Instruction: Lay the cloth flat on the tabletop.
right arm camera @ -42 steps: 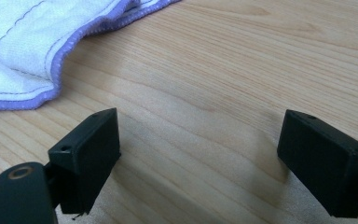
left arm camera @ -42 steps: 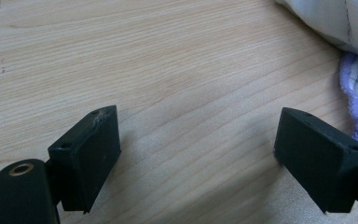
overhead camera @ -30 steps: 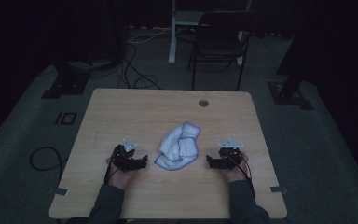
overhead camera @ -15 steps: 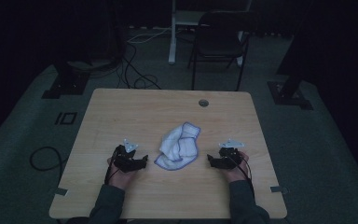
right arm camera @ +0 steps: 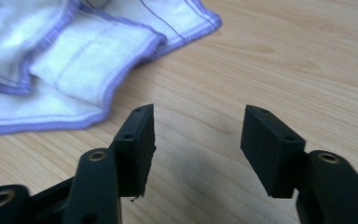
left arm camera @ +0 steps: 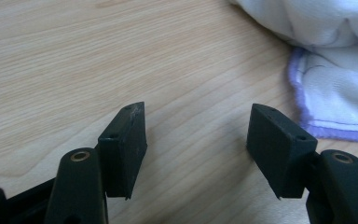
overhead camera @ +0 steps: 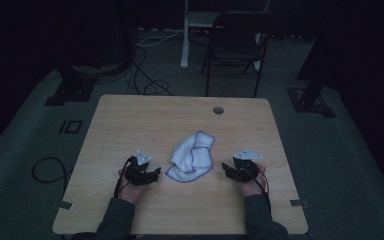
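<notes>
A crumpled white cloth [overhead camera: 192, 156] with a purple hem lies on the wooden table [overhead camera: 145, 120], a little in front of its middle. My left gripper [overhead camera: 155, 172] rests low on the table just left of the cloth and points toward it. In the left gripper view the jaws [left arm camera: 198, 116] stand apart over bare wood, with the cloth [left arm camera: 335, 70] at the upper right. My right gripper [overhead camera: 226, 167] sits just right of the cloth. Its jaws [right arm camera: 198, 116] are also apart over bare wood, with the cloth [right arm camera: 74, 60] at the upper left. Both pairs of jaws have just been closing, with nothing between them.
A round cable hole [overhead camera: 218, 110] sits near the table's far edge. Behind the table stand a dark chair [overhead camera: 235, 45] and a white post, with cables [overhead camera: 145, 75] across the floor. Dark stand bases flank the table on both sides.
</notes>
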`<action>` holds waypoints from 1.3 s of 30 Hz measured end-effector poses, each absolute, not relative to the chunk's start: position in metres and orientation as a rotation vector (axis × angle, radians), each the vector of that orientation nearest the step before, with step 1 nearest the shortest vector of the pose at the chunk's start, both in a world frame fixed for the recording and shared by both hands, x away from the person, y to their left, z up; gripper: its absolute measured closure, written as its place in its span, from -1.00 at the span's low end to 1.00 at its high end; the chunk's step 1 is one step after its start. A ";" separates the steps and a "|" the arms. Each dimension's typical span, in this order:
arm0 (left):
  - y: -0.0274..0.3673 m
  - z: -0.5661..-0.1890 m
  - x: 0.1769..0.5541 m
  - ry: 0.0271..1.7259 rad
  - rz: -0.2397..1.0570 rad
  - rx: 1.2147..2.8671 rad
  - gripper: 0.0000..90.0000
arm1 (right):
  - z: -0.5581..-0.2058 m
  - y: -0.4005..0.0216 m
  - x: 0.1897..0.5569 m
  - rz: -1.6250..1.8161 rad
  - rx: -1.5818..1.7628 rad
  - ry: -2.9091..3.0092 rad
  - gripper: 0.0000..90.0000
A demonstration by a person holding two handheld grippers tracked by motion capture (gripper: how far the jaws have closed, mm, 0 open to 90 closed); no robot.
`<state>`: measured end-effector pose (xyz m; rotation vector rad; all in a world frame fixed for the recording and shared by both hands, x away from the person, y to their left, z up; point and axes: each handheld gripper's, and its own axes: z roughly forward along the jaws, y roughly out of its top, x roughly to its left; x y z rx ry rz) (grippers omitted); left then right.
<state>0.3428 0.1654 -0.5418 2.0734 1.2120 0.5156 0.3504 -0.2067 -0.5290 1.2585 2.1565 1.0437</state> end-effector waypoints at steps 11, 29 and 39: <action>0.163 -0.542 0.342 1.202 0.526 2.088 -0.16 | -0.518 -0.191 0.343 1.128 1.203 2.206 0.24; 0.163 -0.542 0.342 1.200 0.527 2.088 -0.15 | -0.517 -0.142 0.333 1.115 0.993 2.351 0.37; 0.162 -0.542 0.340 1.200 0.530 2.081 -0.09 | -0.527 -0.117 0.332 1.064 0.912 2.432 0.27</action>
